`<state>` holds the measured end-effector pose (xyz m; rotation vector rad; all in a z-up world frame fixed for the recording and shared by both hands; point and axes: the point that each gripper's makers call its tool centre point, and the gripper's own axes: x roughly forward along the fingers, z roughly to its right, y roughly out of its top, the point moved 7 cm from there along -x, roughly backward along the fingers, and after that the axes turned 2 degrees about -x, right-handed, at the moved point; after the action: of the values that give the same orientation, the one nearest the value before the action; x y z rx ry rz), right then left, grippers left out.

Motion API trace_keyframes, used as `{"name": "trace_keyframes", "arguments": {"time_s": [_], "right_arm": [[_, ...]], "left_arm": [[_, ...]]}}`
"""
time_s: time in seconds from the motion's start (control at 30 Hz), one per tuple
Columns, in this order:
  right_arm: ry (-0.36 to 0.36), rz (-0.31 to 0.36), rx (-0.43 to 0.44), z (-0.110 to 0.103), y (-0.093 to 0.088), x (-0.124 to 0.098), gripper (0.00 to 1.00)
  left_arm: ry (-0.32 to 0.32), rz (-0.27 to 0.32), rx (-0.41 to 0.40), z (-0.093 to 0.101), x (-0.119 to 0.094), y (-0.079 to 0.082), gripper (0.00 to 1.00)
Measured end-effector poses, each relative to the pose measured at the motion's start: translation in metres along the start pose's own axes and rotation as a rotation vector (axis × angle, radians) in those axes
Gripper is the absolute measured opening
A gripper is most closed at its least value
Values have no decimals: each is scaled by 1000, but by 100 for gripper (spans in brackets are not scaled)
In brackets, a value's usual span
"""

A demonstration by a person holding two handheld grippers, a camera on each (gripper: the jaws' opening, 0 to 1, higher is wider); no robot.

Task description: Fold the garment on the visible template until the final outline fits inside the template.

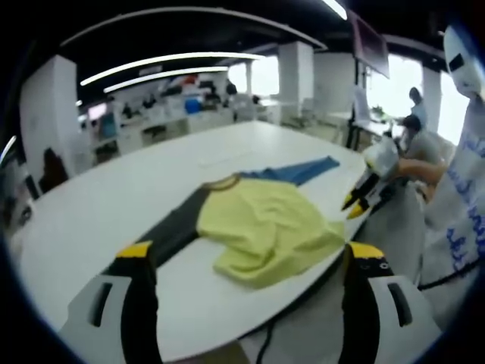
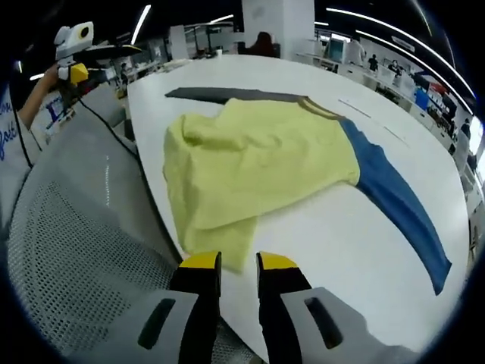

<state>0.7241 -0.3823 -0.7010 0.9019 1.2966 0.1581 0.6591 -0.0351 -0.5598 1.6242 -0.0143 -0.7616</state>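
Left gripper (image 1: pixel 250 258): jaws spread wide, yellow tips apart, nothing between.
Right gripper (image 2: pixel 237 264): jaws nearly together, narrow gap, nothing between.

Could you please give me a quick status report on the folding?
Left gripper open, holding nothing. Right gripper nearly shut at shirt hem, grip unclear. Sleeves unfolded. Nothing obstructing.
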Motion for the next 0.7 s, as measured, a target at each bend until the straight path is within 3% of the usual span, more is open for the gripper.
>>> {"name": "trace_keyframes", "arguments": {"time_s": [0.27, 0.7], "right_arm": [[7, -30, 1, 3, -1, 8, 11], [22, -66, 25, 3, -10, 18, 11]], "left_arm": [[7, 9, -2, 0, -6, 2, 98], [10, 10, -11, 1, -7, 2, 97]]}}
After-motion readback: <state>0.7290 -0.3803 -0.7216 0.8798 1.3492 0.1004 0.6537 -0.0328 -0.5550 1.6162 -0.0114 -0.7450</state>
